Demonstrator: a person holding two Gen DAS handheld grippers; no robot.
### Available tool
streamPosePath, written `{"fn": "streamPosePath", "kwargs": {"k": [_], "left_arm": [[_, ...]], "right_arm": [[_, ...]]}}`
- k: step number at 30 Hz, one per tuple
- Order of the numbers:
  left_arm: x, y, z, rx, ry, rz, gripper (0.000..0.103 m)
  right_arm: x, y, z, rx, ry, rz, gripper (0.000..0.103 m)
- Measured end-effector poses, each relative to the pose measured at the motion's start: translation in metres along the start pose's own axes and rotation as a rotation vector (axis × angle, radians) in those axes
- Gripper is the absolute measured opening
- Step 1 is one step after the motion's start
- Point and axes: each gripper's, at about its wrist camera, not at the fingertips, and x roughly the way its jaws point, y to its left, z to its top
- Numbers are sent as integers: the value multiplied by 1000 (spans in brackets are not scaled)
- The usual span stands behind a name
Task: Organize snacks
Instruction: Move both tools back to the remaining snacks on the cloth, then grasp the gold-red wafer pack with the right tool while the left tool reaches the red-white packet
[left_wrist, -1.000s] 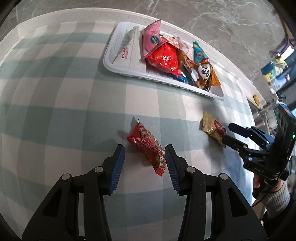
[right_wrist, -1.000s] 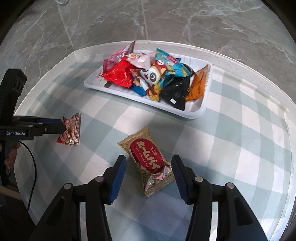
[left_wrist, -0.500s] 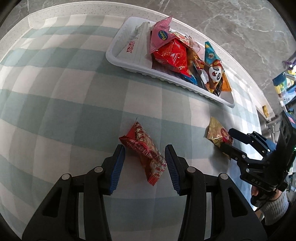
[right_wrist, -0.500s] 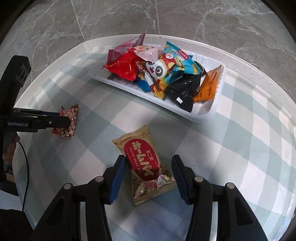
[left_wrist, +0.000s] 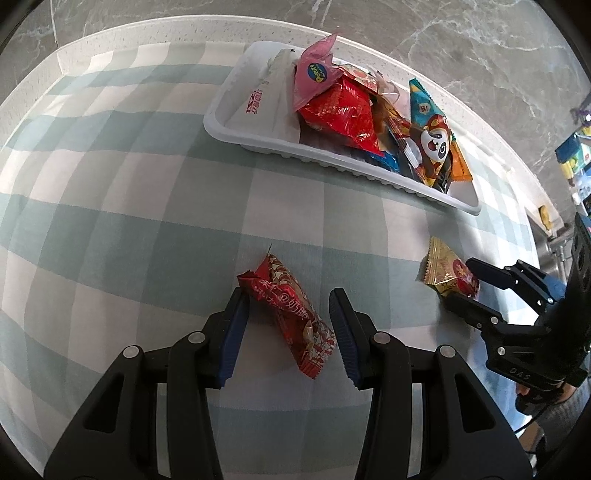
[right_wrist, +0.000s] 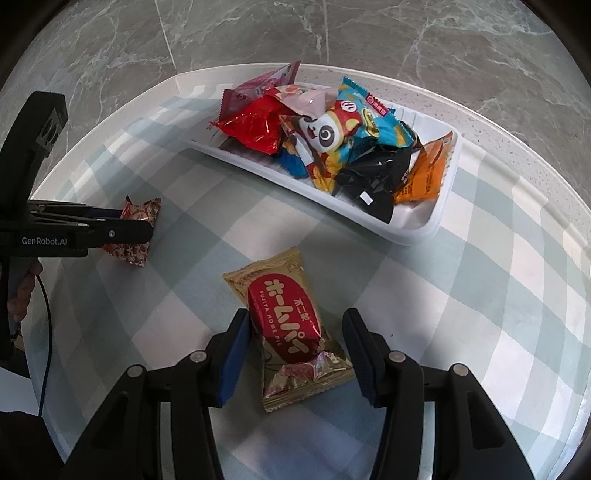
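Left wrist view, hand-held gripper now lower, open astride red snack, right gripper open over gold pie

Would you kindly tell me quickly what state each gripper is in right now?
Left gripper: open, jaws either side of the red crinkled snack packet.
Right gripper: open, jaws either side of the gold-and-red pie packet.

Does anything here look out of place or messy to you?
Two snacks lie loose on the checked cloth, outside the white tray: a red packet between the left gripper's open jaws, and a gold pie packet between the right gripper's. The tray's snacks are heaped untidily.
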Motion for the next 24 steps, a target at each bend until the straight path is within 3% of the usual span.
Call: {"fn": "streamPosePath", "kwargs": {"k": [4, 11, 14, 24], "left_arm": [[1, -2, -2, 20, -8, 9, 43], [1, -3, -4, 44, -20, 16, 39], [1, -2, -4, 48, -21, 14, 30], [-3, -1, -6, 68, -30, -10, 28]], "right_arm": [[1, 4, -1, -24, 1, -18, 52], [-1, -1, -1, -25, -3, -40, 35], [-2, -5, -1, -8, -4, -32, 34], [-10, -20, -5, 111, -14, 29, 34]]}}
